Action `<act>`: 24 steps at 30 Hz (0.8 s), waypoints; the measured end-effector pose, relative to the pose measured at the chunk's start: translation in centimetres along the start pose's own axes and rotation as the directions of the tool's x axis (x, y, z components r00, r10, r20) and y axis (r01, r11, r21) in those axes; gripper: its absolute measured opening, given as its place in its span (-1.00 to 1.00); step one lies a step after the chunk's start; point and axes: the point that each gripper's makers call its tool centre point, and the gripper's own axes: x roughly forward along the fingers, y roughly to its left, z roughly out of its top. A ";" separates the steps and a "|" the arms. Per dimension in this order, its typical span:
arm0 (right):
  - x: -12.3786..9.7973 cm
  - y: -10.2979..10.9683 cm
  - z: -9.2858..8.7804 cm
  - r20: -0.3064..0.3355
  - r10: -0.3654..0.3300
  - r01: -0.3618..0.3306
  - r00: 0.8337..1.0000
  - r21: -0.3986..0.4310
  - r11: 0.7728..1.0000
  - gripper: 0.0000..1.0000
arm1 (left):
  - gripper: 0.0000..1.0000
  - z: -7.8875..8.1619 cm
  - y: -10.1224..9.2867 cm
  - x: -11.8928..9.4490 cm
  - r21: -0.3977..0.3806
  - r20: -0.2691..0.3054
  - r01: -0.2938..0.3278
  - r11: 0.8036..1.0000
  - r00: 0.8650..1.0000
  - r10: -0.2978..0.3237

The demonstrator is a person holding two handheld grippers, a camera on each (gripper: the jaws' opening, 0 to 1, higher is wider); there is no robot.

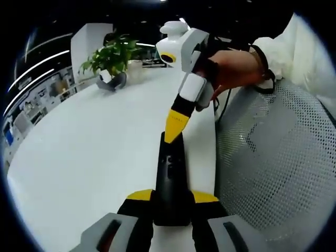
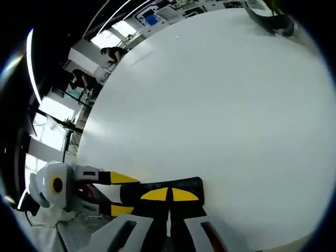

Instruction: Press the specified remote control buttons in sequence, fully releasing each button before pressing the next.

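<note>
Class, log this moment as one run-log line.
left gripper: shut on remote | right gripper: shut, tip on remote's far end | table: white

White counter (image 1: 94,136). Black remote control (image 1: 170,178) with dark buttons. Left gripper (image 1: 172,202): yellow jaw tips on black and grey bodies. Right gripper (image 1: 176,123): yellow tip, black link, white and grey housing. Green-leaved plant (image 1: 110,55) in a grey pot. Grey mesh chair back (image 1: 278,168), dotted with fine perforations. White sleeve (image 1: 299,58) on the person's arm.
</note>
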 end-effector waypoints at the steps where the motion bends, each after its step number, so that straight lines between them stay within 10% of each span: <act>1: 0.0 0.0 0.0 0.000 -0.002 0.002 1.000 -0.004 1.000 -1.00 | -0.49 0.0 0.0 0.0 -0.001 0.000 -0.002 1.000 1.000 0.002; 24: -0.1 0.5 0.0 -0.008 0.084 -0.081 0.996 0.152 0.985 -1.00 | -0.51 0.5 -0.8 0.5 0.038 0.003 0.028 0.999 1.000 -0.028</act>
